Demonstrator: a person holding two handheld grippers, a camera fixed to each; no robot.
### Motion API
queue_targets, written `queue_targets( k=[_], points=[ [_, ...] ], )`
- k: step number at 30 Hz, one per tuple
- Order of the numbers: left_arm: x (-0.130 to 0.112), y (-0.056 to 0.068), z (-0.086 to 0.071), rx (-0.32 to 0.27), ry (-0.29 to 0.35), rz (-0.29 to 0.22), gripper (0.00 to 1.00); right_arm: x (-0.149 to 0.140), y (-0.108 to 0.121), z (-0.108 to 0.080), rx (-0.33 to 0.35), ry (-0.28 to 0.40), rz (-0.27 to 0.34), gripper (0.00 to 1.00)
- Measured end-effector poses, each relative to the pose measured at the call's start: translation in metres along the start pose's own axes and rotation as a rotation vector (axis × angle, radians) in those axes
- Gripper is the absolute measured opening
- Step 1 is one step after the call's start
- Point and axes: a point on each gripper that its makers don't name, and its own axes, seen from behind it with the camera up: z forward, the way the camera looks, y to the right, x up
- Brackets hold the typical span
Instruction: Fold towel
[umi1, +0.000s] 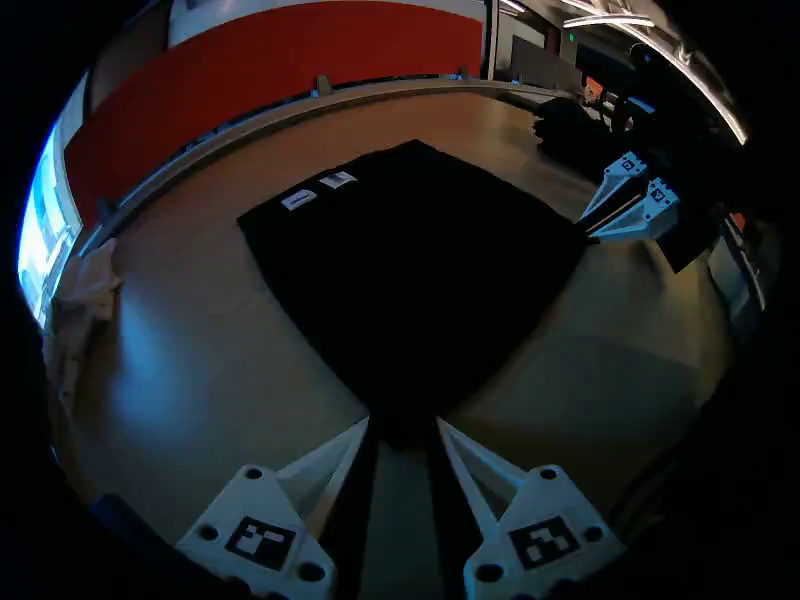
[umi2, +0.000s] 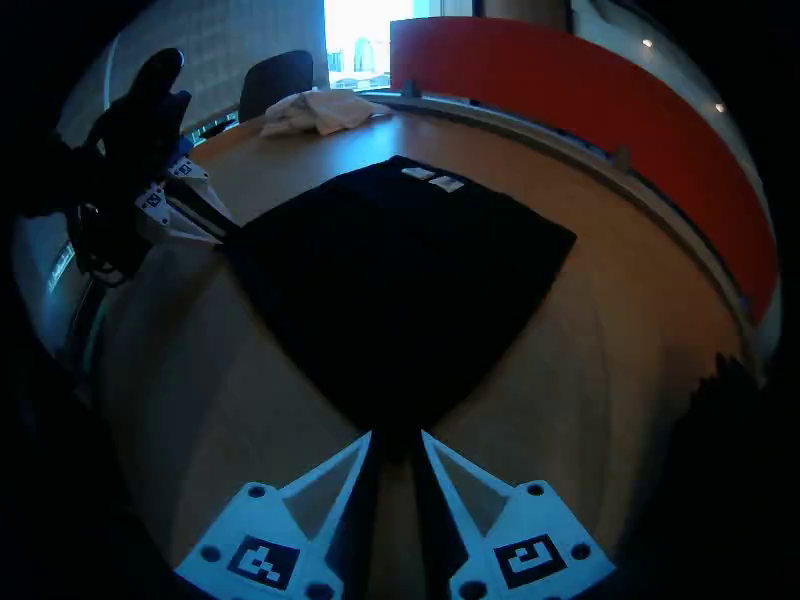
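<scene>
A black towel (umi1: 410, 260) (umi2: 400, 270) lies spread flat on the wooden table (umi1: 200, 350) (umi2: 620, 330), with two white labels (umi1: 318, 190) (umi2: 432, 178) near its far corner. My left gripper (umi1: 402, 428) is shut on the towel's nearest corner in the left gripper view. My right gripper (umi2: 397, 435) pinches the neighbouring corner. Each gripper also shows in the other's view: the right gripper (umi1: 588, 230) at the towel's right corner, the left gripper (umi2: 232, 232) at its left corner, both low on the table.
A crumpled beige cloth (umi2: 320, 108) (umi1: 85, 290) lies at the table's far edge near the window. A red partition (umi1: 280, 60) (umi2: 600, 90) runs along the curved table rim. A dark chair (umi2: 275, 80) stands behind the table.
</scene>
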Motion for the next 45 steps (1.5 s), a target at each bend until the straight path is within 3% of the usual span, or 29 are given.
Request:
queue_targets(
  k=[5, 9, 18, 36, 45],
  points=[
    [0.003, 0.002, 0.000, 0.008, 0.002, -0.006, 0.15, 0.000, -0.003, -0.002, 0.001, 0.001, 0.003, 0.16],
    [0.006, 0.006, -0.002, 0.001, 0.007, -0.015, 0.13, 0.000, -0.002, -0.003, -0.005, -0.001, 0.015, 0.14],
    [0.012, 0.009, -0.007, -0.017, 0.018, -0.075, 0.11, 0.005, -0.001, -0.009, -0.006, 0.018, 0.034, 0.14],
    [0.010, 0.015, -0.008, -0.044, -0.001, -0.102, 0.07, 0.010, -0.002, -0.014, 0.001, 0.035, 0.040, 0.14],
    [0.009, 0.015, -0.007, -0.036, -0.017, -0.063, 0.03, 0.014, -0.002, -0.015, 0.000, 0.042, 0.028, 0.14]
  ],
)
